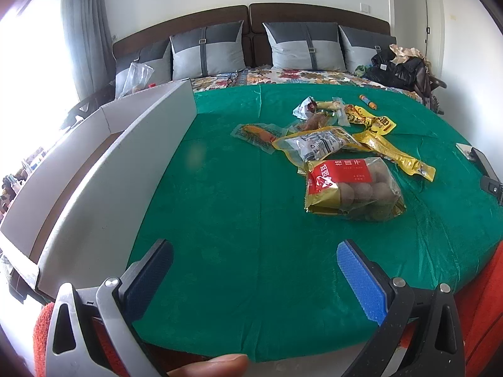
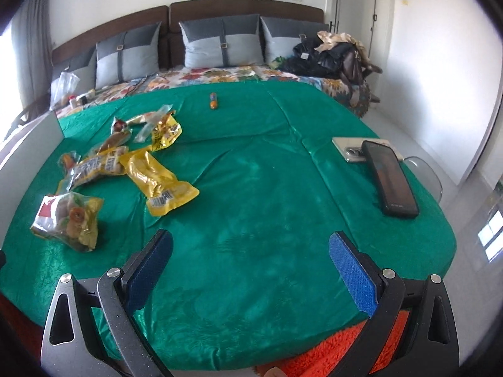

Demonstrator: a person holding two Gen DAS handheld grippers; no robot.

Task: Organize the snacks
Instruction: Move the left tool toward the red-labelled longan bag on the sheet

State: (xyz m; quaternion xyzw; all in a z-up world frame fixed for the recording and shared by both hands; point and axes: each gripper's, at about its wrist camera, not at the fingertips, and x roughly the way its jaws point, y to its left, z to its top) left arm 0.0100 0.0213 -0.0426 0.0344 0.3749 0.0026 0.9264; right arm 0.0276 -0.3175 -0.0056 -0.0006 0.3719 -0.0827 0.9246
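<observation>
Both tools gape empty over the green cloth [image 2: 251, 188] on the bed: the left tool [image 1: 254, 267] and the right tool [image 2: 251, 260]. Ahead of the left tool lies the dried-longan bag [image 1: 352, 188], then the yellow packets [image 1: 393, 154], heaped together, probably awaiting sorting into the white box [image 1: 125, 157] at left.

— What do the tools look like?
— The left gripper [image 1: 254, 278] has one silver arm and one black arm, with blue bumpy pads [image 1: 361, 282] and round shiny screws.
— And the other?
— The right gripper [image 2: 250, 271] is grey and black (same blue pads). A fingertip [image 1: 213, 367] peeks in below.
</observation>
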